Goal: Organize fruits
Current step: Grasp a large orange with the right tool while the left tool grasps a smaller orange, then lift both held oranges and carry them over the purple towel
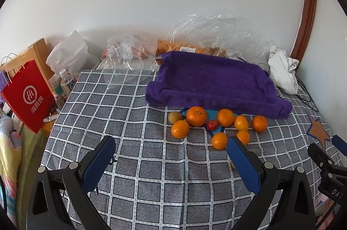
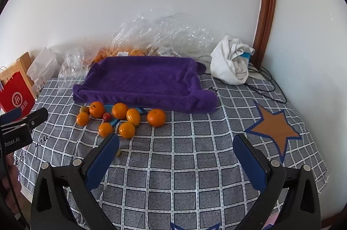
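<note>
Several oranges [image 1: 196,115] [image 2: 156,117] lie loose on the checked cloth, with a small red fruit [image 1: 211,125] [image 2: 107,116] and a brownish-green fruit [image 1: 175,117] [image 2: 84,109] among them. Behind them sits a purple towel-covered tray [image 1: 208,82] [image 2: 143,80], with nothing in it. My left gripper [image 1: 171,143] is open and empty, left of and in front of the fruit. My right gripper [image 2: 176,141] is open and empty, right of the fruit. A small yellowish thing [image 2: 118,152] peeks beside its left finger.
Clear plastic bags [image 1: 216,35] [image 2: 156,35] with more fruit lie against the wall. A white cloth bundle [image 1: 282,72] [image 2: 232,61] and black cables [image 2: 269,85] are at the right. A red paper bag [image 1: 30,95], bottles [image 1: 67,82] and clutter stand off the left edge.
</note>
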`<state>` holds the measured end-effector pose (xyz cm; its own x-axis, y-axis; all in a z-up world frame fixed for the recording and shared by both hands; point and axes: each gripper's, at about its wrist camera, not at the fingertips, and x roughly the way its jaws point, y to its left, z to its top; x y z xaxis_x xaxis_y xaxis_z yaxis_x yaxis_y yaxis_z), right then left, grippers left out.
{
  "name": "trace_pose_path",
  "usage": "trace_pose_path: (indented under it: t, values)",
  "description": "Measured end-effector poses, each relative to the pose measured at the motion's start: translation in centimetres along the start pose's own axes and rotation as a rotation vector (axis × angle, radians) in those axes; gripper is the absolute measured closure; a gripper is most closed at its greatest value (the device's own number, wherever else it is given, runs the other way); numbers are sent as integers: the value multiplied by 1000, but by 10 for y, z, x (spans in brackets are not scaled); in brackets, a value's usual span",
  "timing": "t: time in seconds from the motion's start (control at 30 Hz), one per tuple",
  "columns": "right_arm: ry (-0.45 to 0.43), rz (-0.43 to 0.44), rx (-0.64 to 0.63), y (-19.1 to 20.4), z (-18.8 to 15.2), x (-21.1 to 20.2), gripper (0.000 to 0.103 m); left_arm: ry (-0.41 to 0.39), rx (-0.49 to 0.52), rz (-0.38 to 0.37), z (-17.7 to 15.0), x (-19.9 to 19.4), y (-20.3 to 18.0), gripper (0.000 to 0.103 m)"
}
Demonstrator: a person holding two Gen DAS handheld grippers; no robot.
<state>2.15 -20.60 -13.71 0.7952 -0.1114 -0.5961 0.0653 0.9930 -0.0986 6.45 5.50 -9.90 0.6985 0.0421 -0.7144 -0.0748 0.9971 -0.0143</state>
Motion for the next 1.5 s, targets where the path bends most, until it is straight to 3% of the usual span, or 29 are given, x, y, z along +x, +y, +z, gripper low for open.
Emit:
trace_pose_path:
  t: [0.2,0.33,0.43,0.53,0.63,0.9,1.07,1.4,1.5]
  values:
    - [7,28,4,-3,-12,51,1,41,6,35,-11,39,13,2]
    - [85,137,76,-14,-11,85,3,88,50,19,-18,64,16,7]
    - [132,145,69,-13,-6,109,14,104,37,3,-21,80,23,7]
    - [123,116,22,-5,-1,125,23,124,-11,-40,-24,92,32,10]
    - [122,152,-20,6,2,138,35,122,-32,-91,-26,98,34,13]
    - [124,171,12,16,13,164,45,130,-46,-129,-23,111,27,14]
    - [125,182,8,18,15,167,62,127,-36,-153,-15,119,16,32]
    - [117,158,-3,0,4,150,62,137,30,-139,-10,127,-6,72]
    - [117,161,5,-7,0,145,62,136,41,-127,-8,127,-10,72]
